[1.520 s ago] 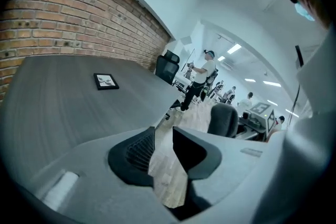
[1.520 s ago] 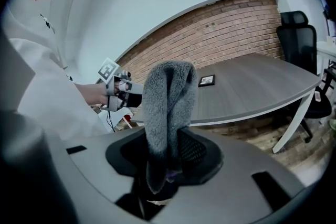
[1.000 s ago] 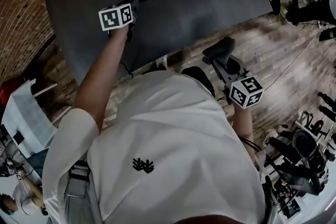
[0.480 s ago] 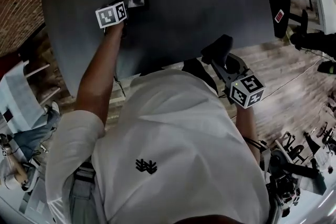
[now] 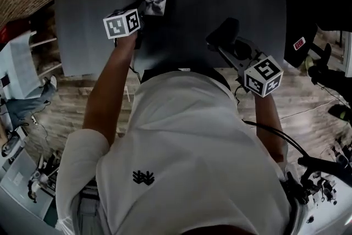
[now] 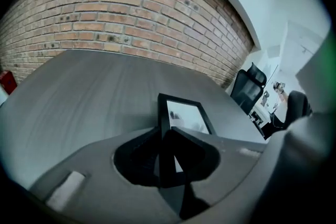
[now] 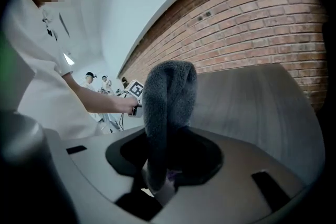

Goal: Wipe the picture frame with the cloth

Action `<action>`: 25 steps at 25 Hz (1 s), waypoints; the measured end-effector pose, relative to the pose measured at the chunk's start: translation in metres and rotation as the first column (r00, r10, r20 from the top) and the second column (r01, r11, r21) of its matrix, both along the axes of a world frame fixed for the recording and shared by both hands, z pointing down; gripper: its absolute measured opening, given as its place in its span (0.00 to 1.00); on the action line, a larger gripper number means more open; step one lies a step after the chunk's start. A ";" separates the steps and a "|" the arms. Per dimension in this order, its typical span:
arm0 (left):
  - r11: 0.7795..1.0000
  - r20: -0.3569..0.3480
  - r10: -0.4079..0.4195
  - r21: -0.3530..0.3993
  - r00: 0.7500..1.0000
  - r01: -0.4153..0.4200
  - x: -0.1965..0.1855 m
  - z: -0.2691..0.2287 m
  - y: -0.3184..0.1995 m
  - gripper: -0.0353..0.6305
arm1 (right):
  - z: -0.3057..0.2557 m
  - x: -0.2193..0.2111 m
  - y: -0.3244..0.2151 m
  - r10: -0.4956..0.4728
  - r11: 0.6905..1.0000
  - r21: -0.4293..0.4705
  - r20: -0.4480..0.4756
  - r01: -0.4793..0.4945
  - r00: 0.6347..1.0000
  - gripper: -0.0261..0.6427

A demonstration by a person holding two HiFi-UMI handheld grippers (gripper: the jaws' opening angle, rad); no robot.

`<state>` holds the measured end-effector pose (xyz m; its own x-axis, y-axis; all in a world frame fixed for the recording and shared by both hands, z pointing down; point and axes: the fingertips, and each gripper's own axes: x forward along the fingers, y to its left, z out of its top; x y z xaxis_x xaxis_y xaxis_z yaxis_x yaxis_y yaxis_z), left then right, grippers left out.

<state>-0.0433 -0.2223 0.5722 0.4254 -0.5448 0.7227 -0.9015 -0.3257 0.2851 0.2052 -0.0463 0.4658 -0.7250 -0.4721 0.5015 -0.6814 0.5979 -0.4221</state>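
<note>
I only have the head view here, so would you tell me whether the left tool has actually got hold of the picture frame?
Observer: The left tool is closing its jaws, and the near edge of the picture frame stands between them, the pads seemingly touching it.
Operator: Thank you; what is the dark shape on the right tool?
Observer: The right tool is clamped on a fluffy grey cloth that stands up from its jaws, folded over on top.
</note>
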 end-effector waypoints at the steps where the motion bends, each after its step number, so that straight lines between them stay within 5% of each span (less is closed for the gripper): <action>1: 1.000 -0.013 0.007 0.010 1.000 -0.007 0.009 -0.011 0.008 0.17 | -0.005 -0.005 -0.006 -0.038 0.999 0.018 0.025 0.037 0.999 0.25; 7: 0.996 -0.080 0.057 0.072 0.995 -0.051 0.047 -0.072 0.042 0.17 | -0.036 -0.063 -0.027 -0.238 0.969 0.102 0.165 0.223 0.957 0.25; 12: 0.991 -0.133 0.112 0.086 0.985 -0.101 0.062 -0.100 0.059 0.17 | -0.048 -0.094 -0.034 -0.300 0.953 0.123 0.222 0.278 0.928 0.25; 25: 0.968 -0.217 0.245 0.107 0.945 -0.227 0.076 -0.130 0.092 0.17 | -0.072 -0.037 -0.102 -0.027 0.972 0.234 0.092 0.005 0.995 0.25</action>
